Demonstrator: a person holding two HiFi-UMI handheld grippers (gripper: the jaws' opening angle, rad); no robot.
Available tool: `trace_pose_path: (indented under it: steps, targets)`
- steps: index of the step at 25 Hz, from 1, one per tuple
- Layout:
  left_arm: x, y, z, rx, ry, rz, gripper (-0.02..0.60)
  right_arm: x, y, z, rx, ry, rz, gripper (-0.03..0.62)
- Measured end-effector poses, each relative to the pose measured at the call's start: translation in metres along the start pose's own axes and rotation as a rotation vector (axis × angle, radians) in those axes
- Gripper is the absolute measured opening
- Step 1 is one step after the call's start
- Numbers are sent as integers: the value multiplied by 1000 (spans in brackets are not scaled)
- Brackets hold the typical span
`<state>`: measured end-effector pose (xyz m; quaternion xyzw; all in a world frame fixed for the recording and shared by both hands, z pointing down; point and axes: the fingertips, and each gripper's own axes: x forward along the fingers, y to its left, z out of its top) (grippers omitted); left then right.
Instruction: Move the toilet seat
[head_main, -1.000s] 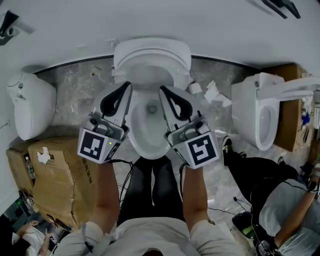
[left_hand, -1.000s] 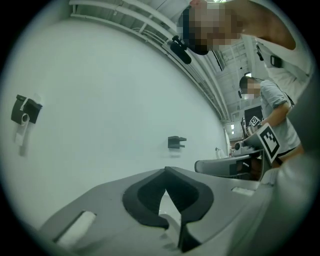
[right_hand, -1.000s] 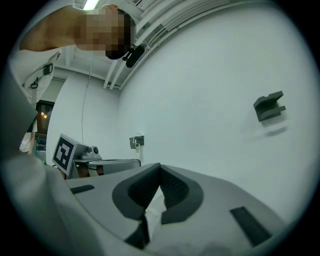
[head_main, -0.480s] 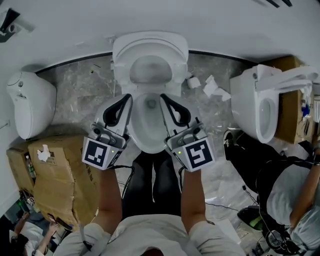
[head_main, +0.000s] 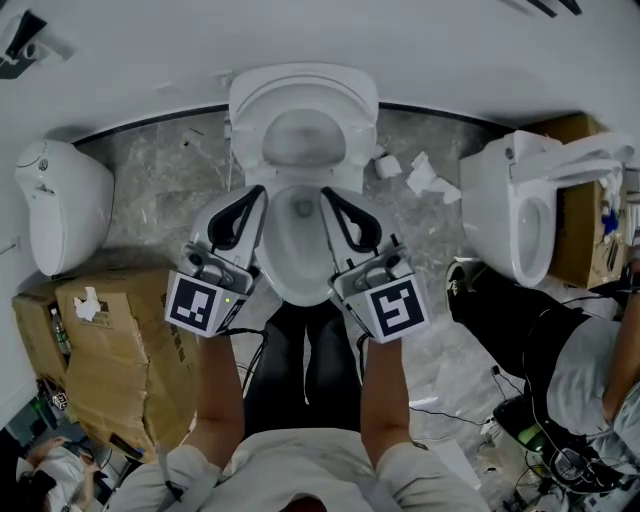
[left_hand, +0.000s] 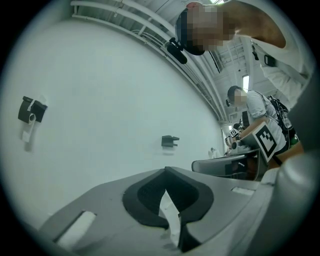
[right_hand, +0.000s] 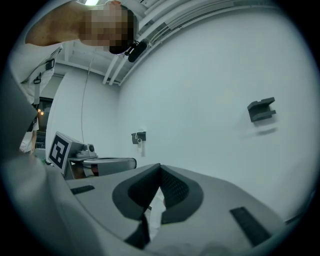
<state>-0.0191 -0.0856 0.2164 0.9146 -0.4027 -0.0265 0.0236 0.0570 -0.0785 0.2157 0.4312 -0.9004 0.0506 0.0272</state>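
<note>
Head view: left claw (head_main: 257, 193), right claw (head_main: 326, 194) stay shut over toilet (head_main: 298, 292).

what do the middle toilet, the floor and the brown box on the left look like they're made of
Toilet: probably glazed ceramic; white, smooth, with a soft sheen.
Floor: looks like polished stone or stone-look tile; grey with mottled veining.
Box: cardboard; matt brown, creased and dented along its edges.
</note>
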Motion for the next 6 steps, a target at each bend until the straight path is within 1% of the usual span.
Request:
trace_pose_path:
  steps: [3, 6]
  targets:
    - [1, 1, -1, -2, -5, 4, -3, 0, 1, -3, 6, 20, 2, 0]
    - [0, 2, -6, -12, 19, 10, -3, 1, 2, -6, 5, 31, 1, 0]
